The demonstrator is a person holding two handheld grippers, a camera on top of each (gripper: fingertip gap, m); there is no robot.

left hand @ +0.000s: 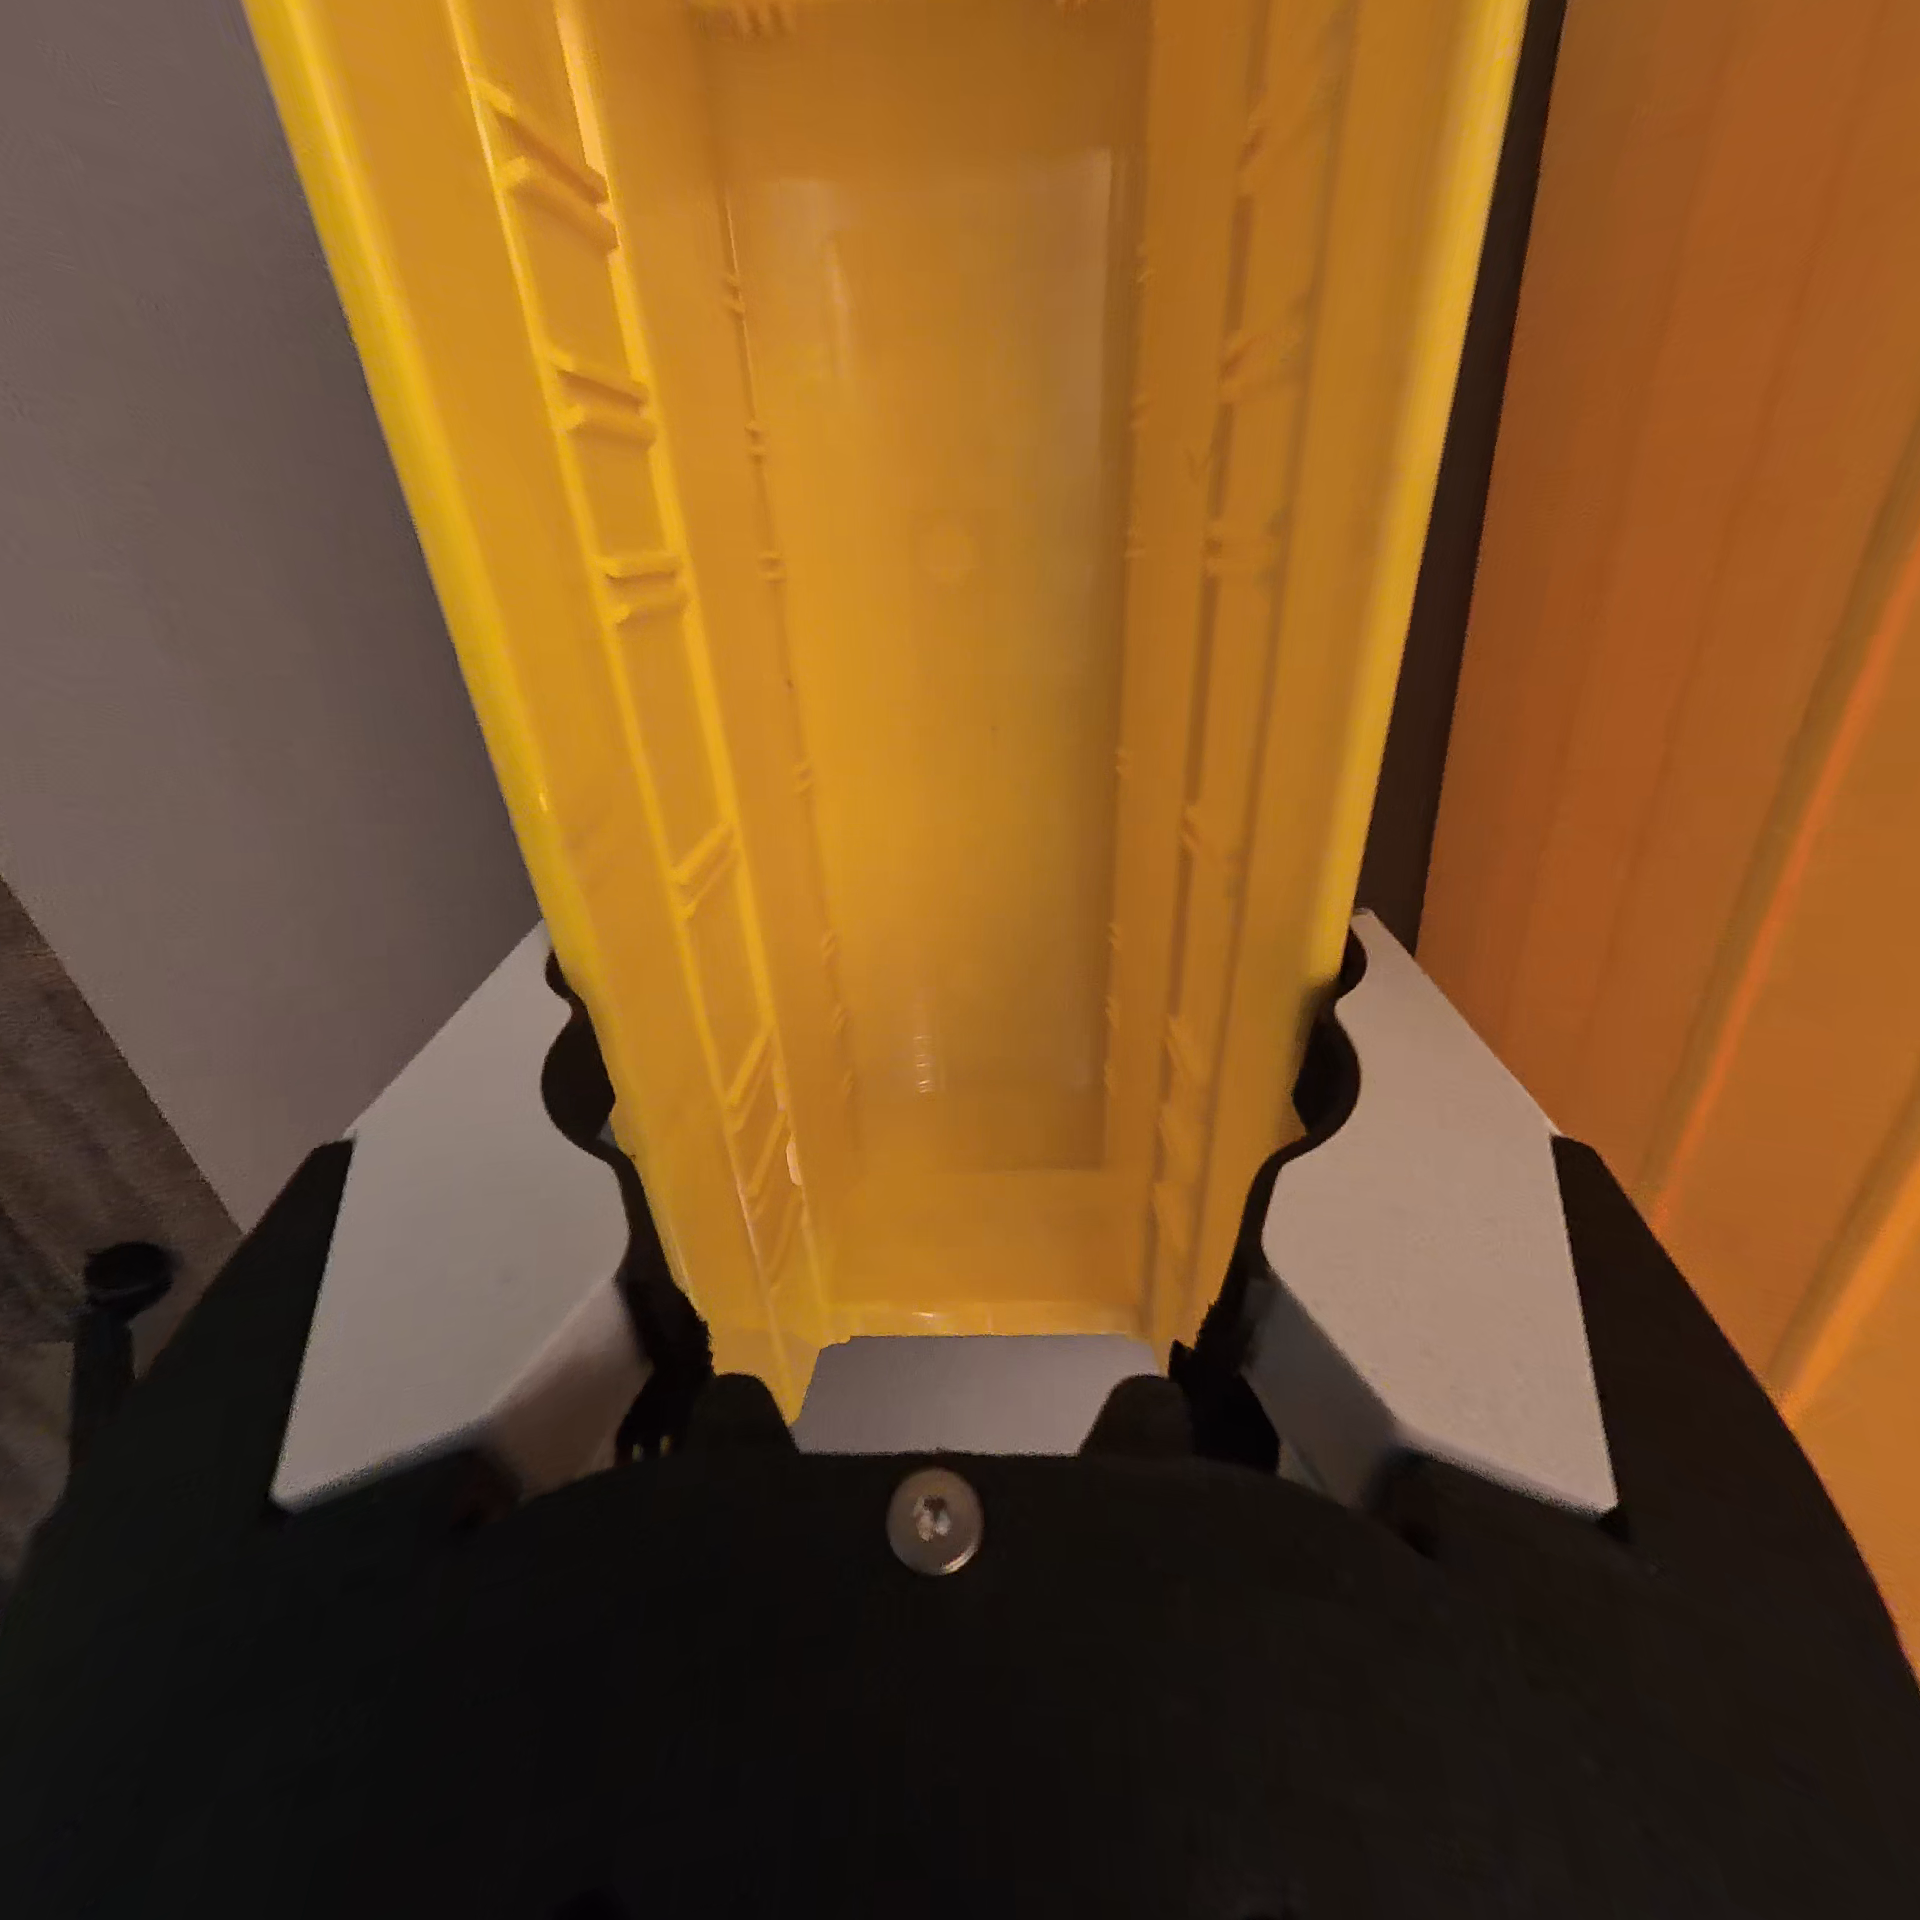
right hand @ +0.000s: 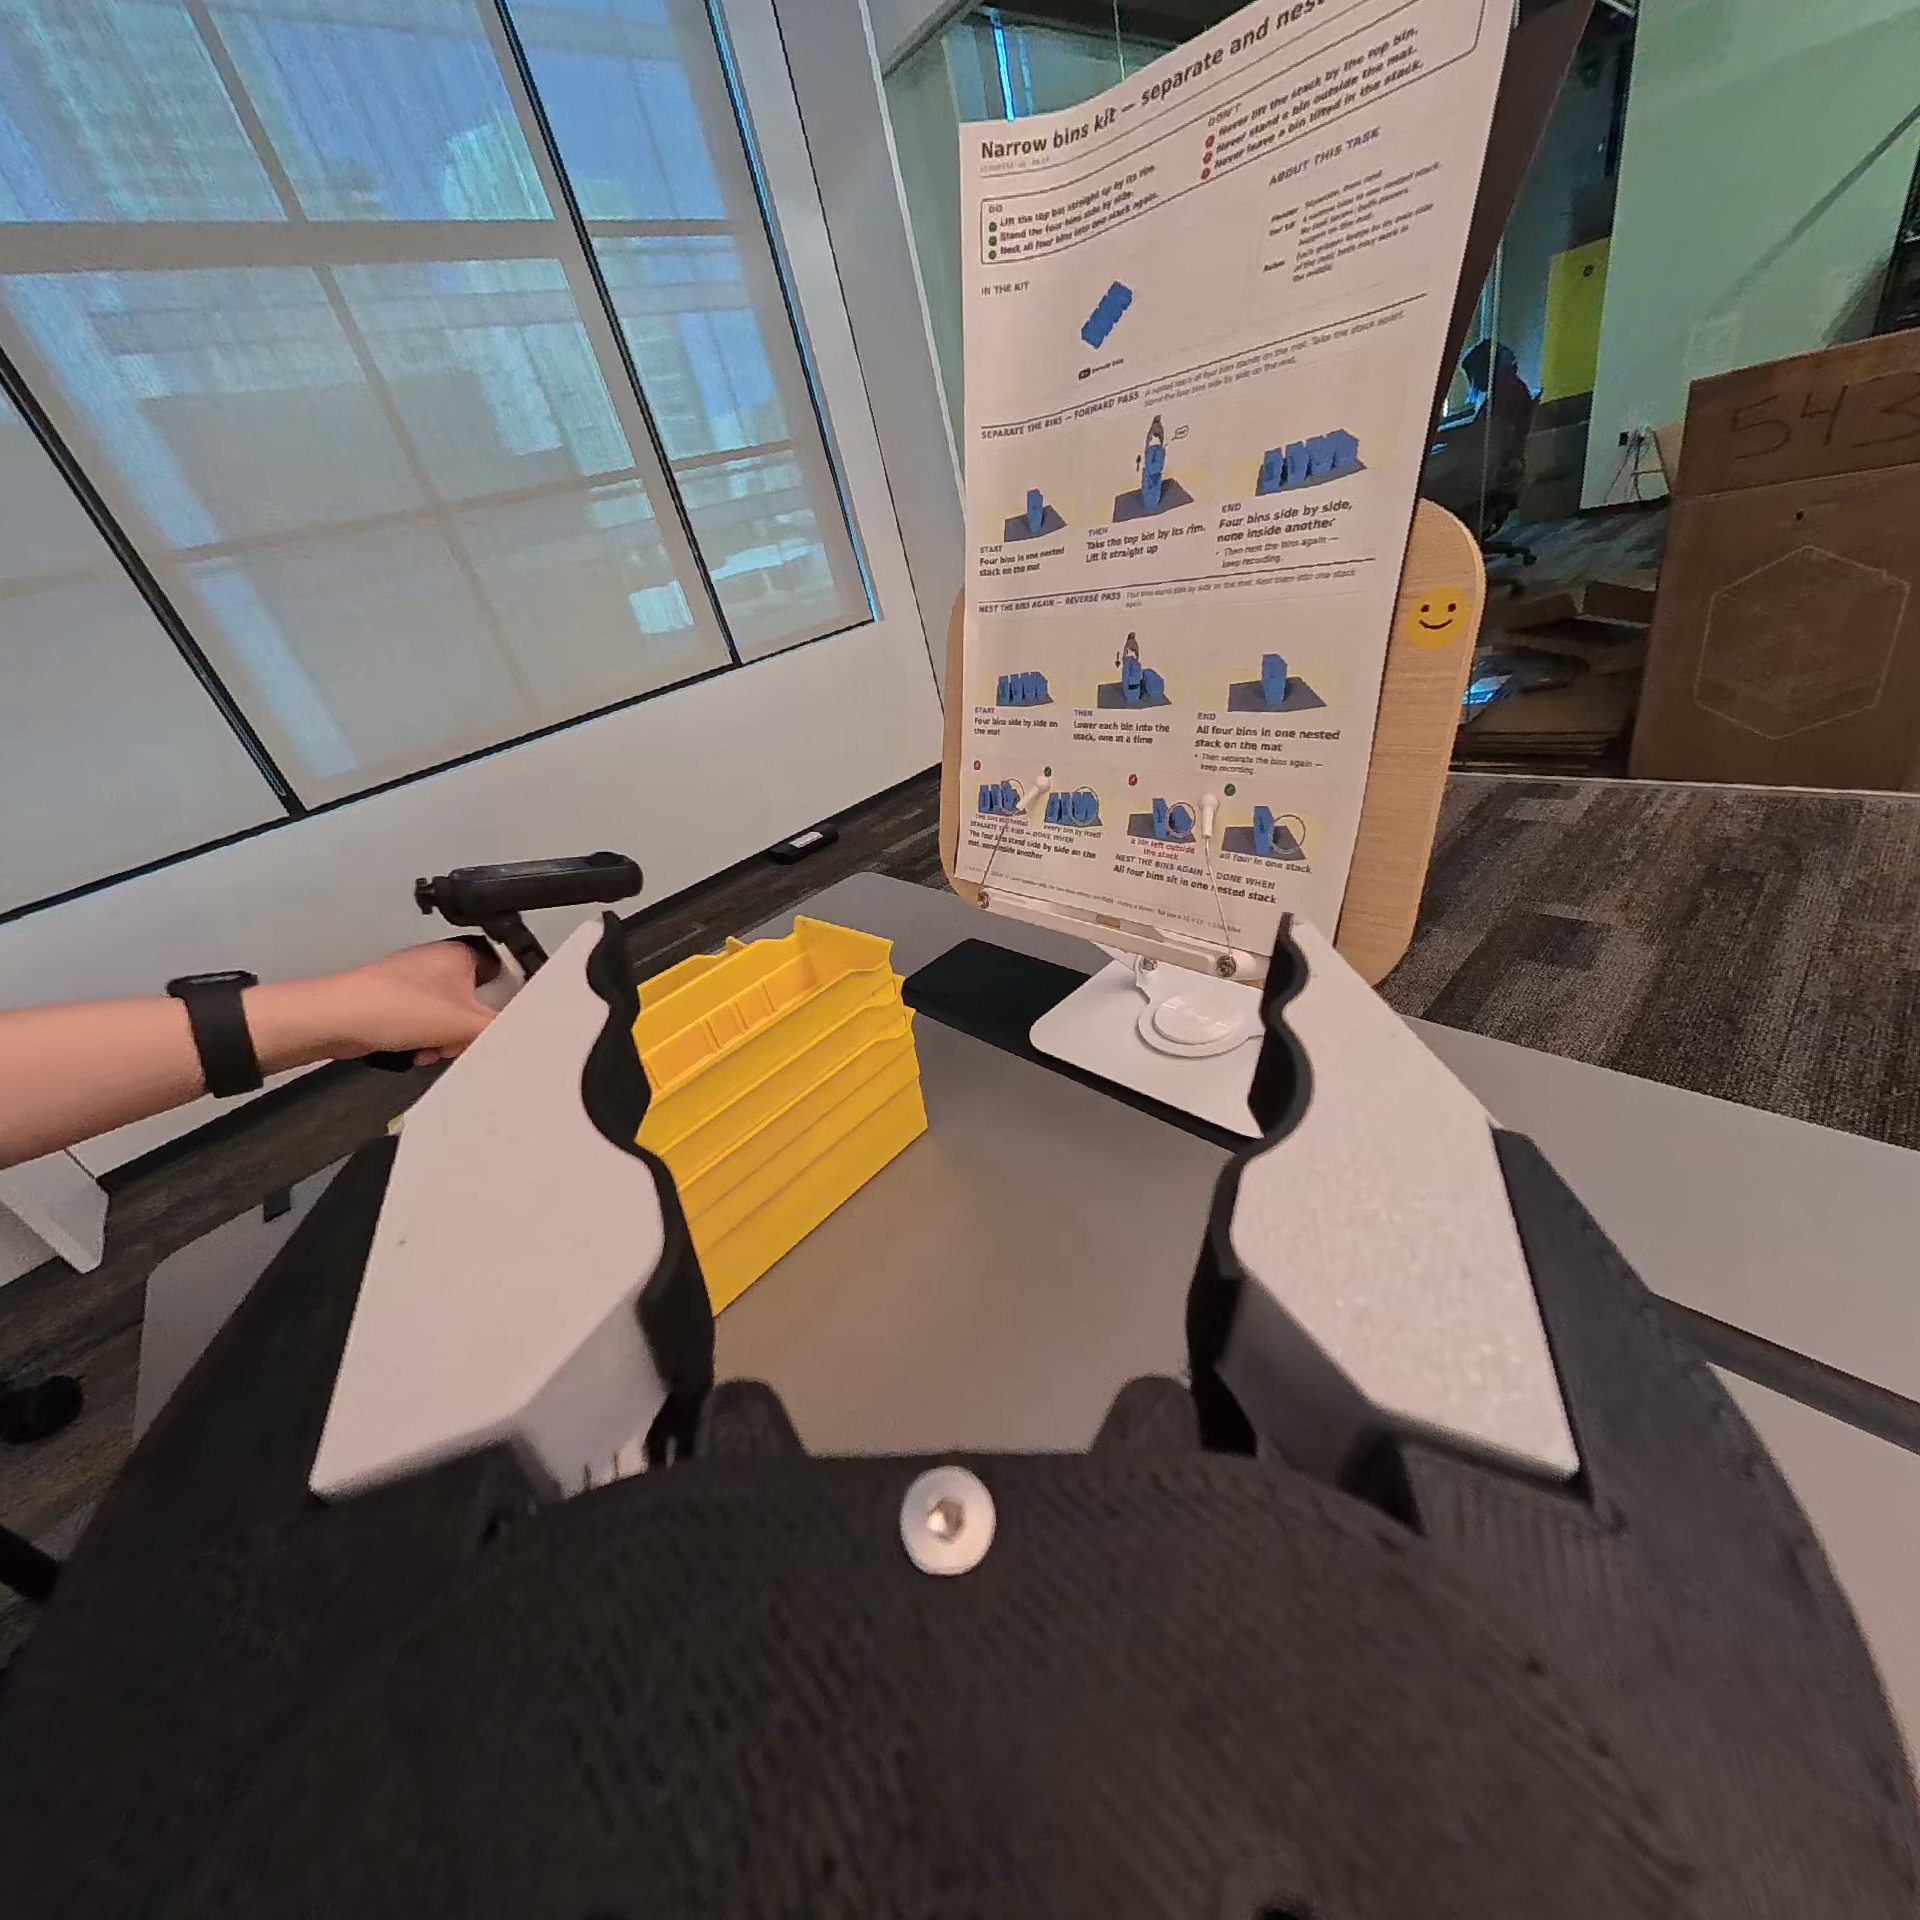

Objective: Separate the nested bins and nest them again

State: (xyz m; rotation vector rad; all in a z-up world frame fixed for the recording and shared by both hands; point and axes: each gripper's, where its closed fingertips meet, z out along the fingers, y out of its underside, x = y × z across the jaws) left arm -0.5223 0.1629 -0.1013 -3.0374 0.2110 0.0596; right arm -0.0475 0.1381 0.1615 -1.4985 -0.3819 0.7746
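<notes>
stack of nested yellow plastic bins (right hand: 779, 1091) on grey table (right hand: 997, 1299) | left gripper (left hand: 956, 997) pads clamped on its sides | right gripper (right hand: 940, 1039) fingers wide, holding nothing, just beside stack

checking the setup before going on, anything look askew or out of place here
Nothing stands out. The yellow bins sit nested in one even stack on the grey mat, with no visible damage, and the instruction sheet stands upright on its stand behind them.
</notes>
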